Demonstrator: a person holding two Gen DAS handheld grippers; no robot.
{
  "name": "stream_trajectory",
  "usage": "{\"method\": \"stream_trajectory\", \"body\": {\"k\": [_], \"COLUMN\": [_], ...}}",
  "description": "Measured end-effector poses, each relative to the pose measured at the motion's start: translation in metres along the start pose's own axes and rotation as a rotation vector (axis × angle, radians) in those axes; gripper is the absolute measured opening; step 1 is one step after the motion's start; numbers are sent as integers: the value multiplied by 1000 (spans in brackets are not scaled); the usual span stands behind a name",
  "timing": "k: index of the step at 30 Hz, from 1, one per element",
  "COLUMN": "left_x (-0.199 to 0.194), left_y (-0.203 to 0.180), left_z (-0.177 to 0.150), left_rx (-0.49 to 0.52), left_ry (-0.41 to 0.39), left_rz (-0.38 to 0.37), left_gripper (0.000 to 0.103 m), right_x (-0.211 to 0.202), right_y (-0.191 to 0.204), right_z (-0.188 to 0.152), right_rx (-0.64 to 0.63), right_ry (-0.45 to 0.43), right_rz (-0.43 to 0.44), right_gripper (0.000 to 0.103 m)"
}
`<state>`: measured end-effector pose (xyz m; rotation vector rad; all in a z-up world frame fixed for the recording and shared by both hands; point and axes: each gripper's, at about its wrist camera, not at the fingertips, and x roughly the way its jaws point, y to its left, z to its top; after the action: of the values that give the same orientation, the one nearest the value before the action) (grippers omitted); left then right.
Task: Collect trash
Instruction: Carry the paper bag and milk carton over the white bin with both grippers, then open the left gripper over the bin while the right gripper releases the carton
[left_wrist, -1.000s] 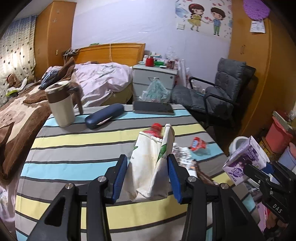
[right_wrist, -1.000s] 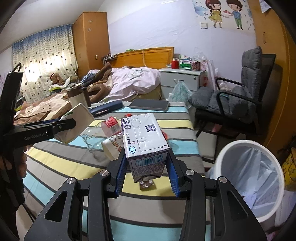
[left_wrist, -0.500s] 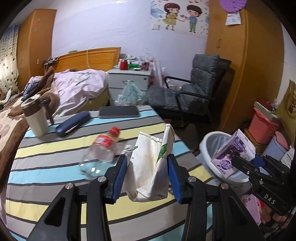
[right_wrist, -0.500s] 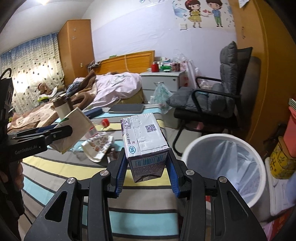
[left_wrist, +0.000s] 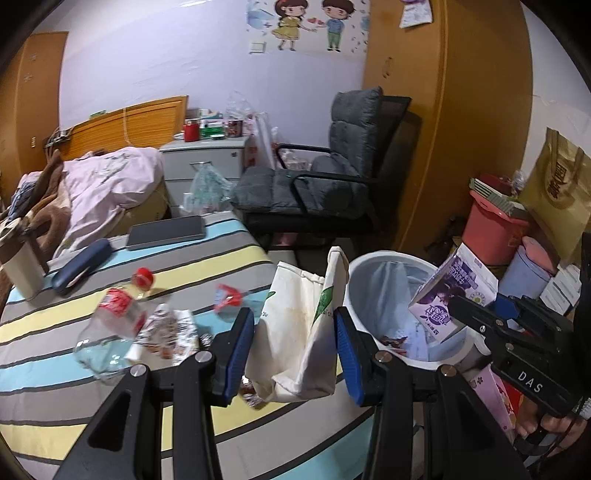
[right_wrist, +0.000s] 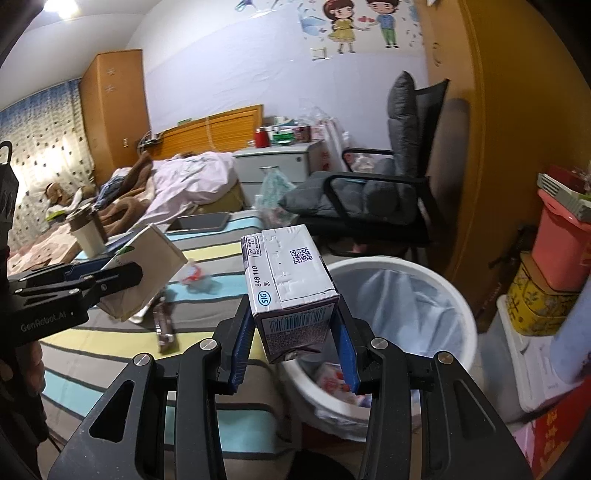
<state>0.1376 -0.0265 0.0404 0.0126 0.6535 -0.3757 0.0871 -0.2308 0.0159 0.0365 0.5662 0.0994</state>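
You've got 2 grippers up, each w/ 1 piece of trash. Left gripper (left_wrist: 295, 343): jaws clamped on 1 cream paper bag (left_wrist: 299, 332) w/ a green logo; the bag hangs between the blue pads at the worktop (left_wrist: 55, 417) edge, just beside the bin. Right gripper (right_wrist: 291, 343): jaws clamped on 1 purple drink carton (right_wrist: 291, 291), held above the near rim of the bin. Carton reads "SIG", "848 110", "36", plus 1 QR code and 1 barcode; the other print is too small to read. From the left cam the carton (left_wrist: 454, 299) shows purple w/ Chinese text I can't make out, and the right gripper body reads "DAS". From the right cam the left gripper body reads "GenRobot.AI".

1 white trash bin (right_wrist: 461, 314) w/ pale liner sits on the floor beside the worktop; some wrappers lie inside.

On the striped worktop cloth: 1 crushed clear bottle (left_wrist: 110, 321) w/ red label and red cap, 1 crumpled printed wrapper (left_wrist: 166, 328), 1 small red-and-clear wrapper (left_wrist: 227, 297), 1 dark tablet (left_wrist: 166, 232), 1 navy case (left_wrist: 81, 266), 1 cream mug (left_wrist: 22, 266) w/ brown lid.

Behind: 1 grey armchair (left_wrist: 332, 177), 1 pink bucket (left_wrist: 495, 229), 1 wall sticker of 2 cartoon kids (left_wrist: 310, 24).
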Motion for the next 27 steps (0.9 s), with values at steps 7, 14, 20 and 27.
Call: {"method": "stream_trajectory", "body": {"k": [7,14,20,27], "left_x": [17,43,65,83], "left_y": [-28,-56,-78,-90], "left_z": [5,6,8,9], "left_rx": [40,69,85,91], "left_ry": [13,53,84,109], "left_rz": [-31,-81,-124,-148], "left_gripper": [46,46,47,48], "right_x": [-2,11,19,30], "right_y": [-22,-44,-58,-72], "right_z": [-2,-5,-6,-10], "right_rx": [23,43,58,62], "right_ry": [4,53,86,130], "right_rz": [-45,-92,-109,-135], "right_gripper": [43,43,43,43]}}
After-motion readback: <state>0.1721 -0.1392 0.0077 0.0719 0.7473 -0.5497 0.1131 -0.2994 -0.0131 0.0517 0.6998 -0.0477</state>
